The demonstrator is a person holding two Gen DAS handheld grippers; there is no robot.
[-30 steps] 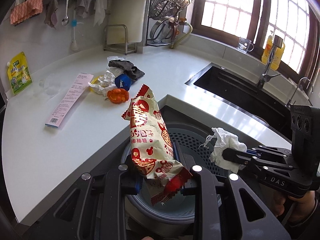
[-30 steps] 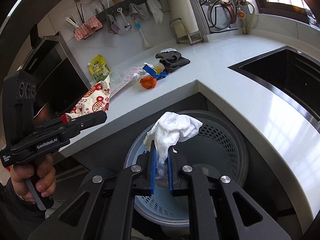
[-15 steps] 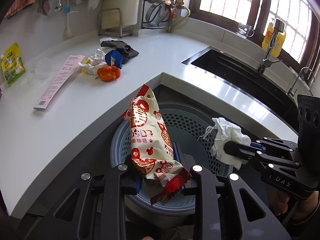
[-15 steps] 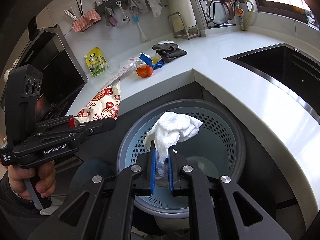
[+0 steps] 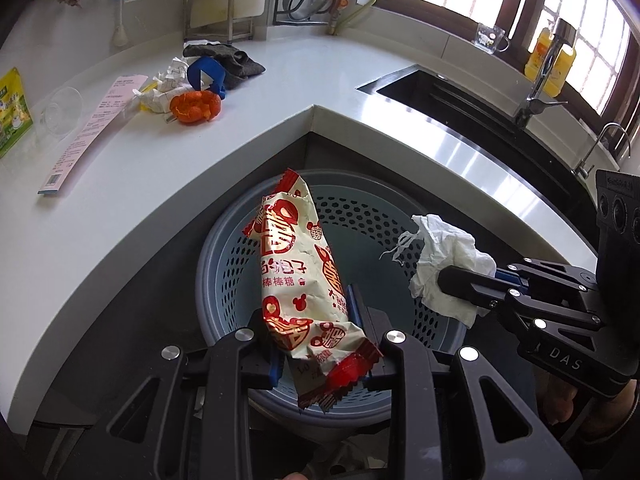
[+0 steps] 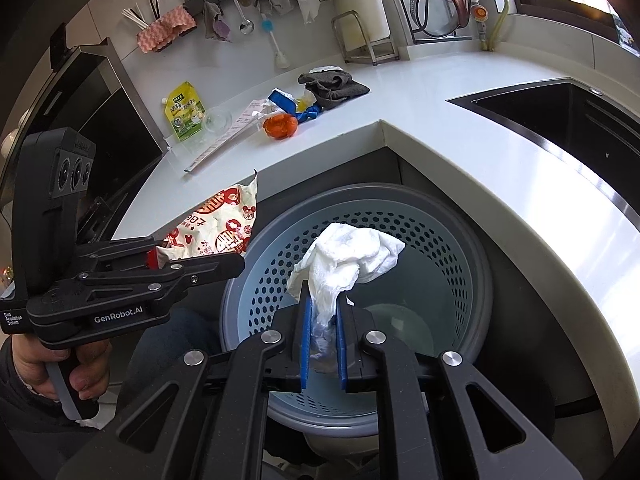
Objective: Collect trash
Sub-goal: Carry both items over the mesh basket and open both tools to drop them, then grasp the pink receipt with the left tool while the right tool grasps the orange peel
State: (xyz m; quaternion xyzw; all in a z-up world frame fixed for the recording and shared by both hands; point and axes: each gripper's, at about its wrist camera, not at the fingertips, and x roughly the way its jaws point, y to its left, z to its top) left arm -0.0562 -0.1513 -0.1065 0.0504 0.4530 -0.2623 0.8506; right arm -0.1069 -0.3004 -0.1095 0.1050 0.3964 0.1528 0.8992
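Note:
My left gripper [image 5: 316,340] is shut on a red and cream snack wrapper [image 5: 296,276] and holds it over the blue-grey perforated trash bin [image 5: 224,248]. My right gripper [image 6: 323,332] is shut on a crumpled white tissue [image 6: 348,260], also above the bin [image 6: 460,240]. Each gripper shows in the other's view: the right gripper [image 5: 452,280] with the tissue [image 5: 444,272], the left gripper [image 6: 236,268] with the wrapper [image 6: 216,232]. On the counter lie an orange peel [image 5: 196,106], white crumpled wrappers [image 5: 164,92], a blue piece [image 5: 206,74] and a pink paper strip [image 5: 92,128].
The white L-shaped counter [image 5: 132,184] wraps around the bin. A dark sink [image 5: 472,108] with a faucet [image 5: 544,76] is at the right. A grey cloth [image 5: 236,60], a clear cup [image 5: 60,110] and a green pouch [image 5: 12,112] lie at the back.
Both grippers have moved forward and down over the bin, each still holding its item. The counter items have shifted up and away in both views.

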